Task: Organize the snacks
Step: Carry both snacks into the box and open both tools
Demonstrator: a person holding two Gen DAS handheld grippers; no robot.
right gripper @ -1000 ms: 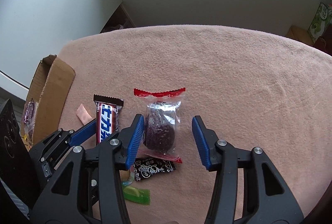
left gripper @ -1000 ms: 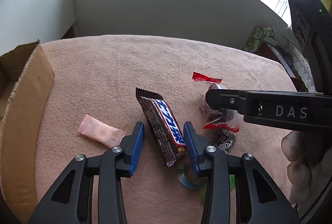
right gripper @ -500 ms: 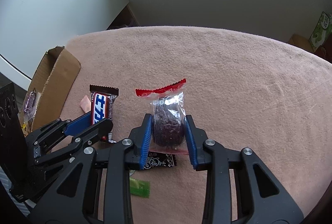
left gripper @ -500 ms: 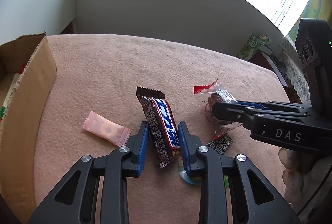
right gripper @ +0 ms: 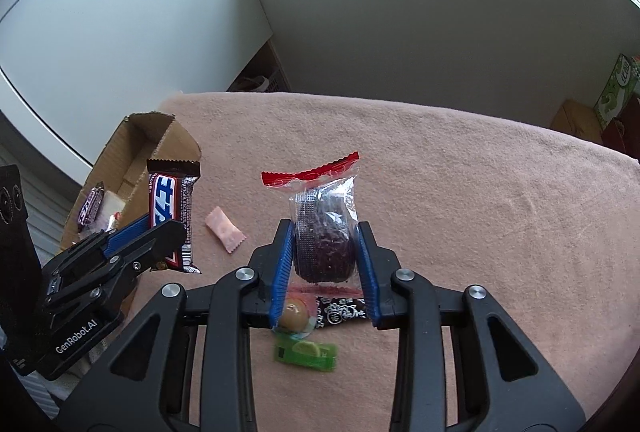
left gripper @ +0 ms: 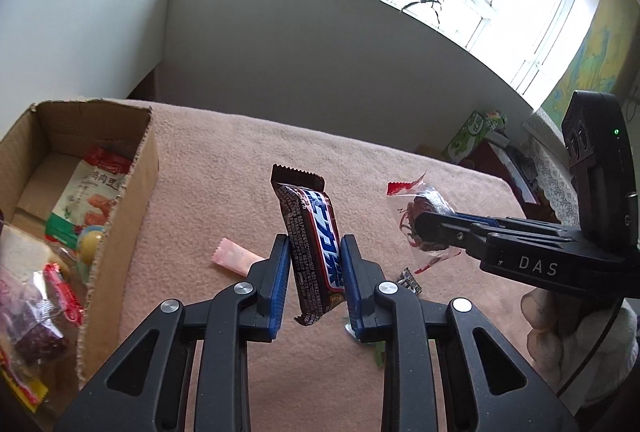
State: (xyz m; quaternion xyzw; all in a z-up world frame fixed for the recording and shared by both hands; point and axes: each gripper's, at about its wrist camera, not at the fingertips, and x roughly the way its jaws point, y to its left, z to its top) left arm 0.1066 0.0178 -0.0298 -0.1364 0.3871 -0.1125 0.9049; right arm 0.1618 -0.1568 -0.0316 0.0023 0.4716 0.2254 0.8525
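Observation:
My left gripper (left gripper: 314,278) is shut on a brown chocolate bar (left gripper: 312,236) with a blue and red label and holds it above the pink tablecloth (left gripper: 224,168). My right gripper (right gripper: 325,264) is shut on a clear packet with a dark cake and a red top seal (right gripper: 323,228), also lifted off the cloth. The bar also shows in the right wrist view (right gripper: 170,216), and the packet in the left wrist view (left gripper: 420,216). An open cardboard box (left gripper: 132,200) with several snacks inside stands at the left.
On the cloth lie a pink wrapped candy (right gripper: 225,235), a green candy (right gripper: 306,351), a black sachet (right gripper: 340,312) and a round jelly cup (right gripper: 293,312). A green carton (left gripper: 474,136) stands beyond the table's far right edge. A wall runs behind the table.
Both grippers have risen from the cloth with their snacks. The left one has swung toward the box, whose inside now shows.

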